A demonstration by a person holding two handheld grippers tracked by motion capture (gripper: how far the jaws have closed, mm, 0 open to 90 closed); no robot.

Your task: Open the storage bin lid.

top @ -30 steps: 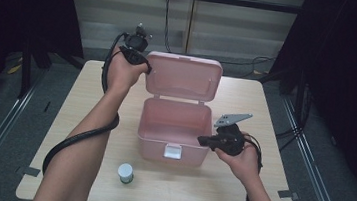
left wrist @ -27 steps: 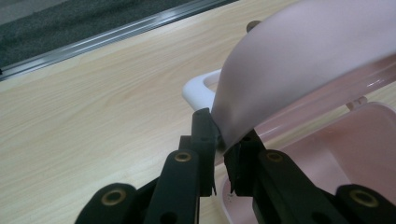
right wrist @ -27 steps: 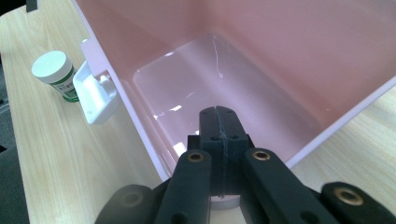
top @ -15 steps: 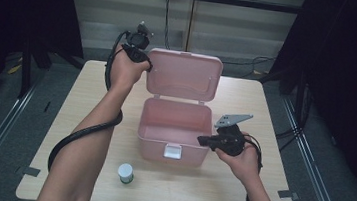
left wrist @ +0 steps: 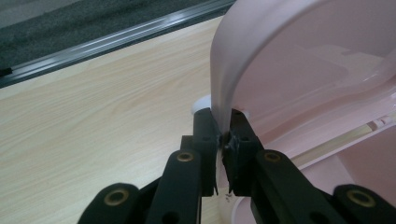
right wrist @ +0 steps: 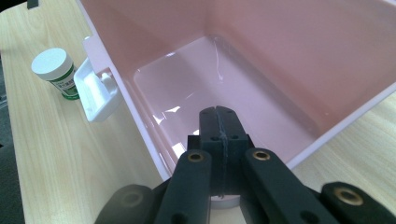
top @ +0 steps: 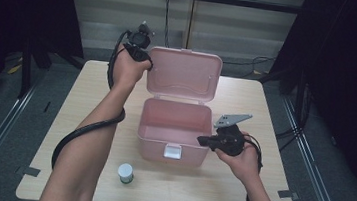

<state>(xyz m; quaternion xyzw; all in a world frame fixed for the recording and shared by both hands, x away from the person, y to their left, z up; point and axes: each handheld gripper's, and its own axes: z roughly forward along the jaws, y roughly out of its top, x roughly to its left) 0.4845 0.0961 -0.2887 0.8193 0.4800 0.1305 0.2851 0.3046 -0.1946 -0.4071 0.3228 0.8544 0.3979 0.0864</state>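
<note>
A: Surface (top: 90, 106) and box?
B: Pink box (top: 173, 130) stands mid-surface, open, its lid (top: 183, 75) upright at the far side.
A: Claws?
B: Left claw (left wrist: 223, 135) pinches the lid's edge. Right claw (right wrist: 218, 123) is pressed together, holding nothing, above the box's right wall.
A: Small items?
B: White-capped bottle (top: 125, 173) stands near the box's front, apart from it.
</note>
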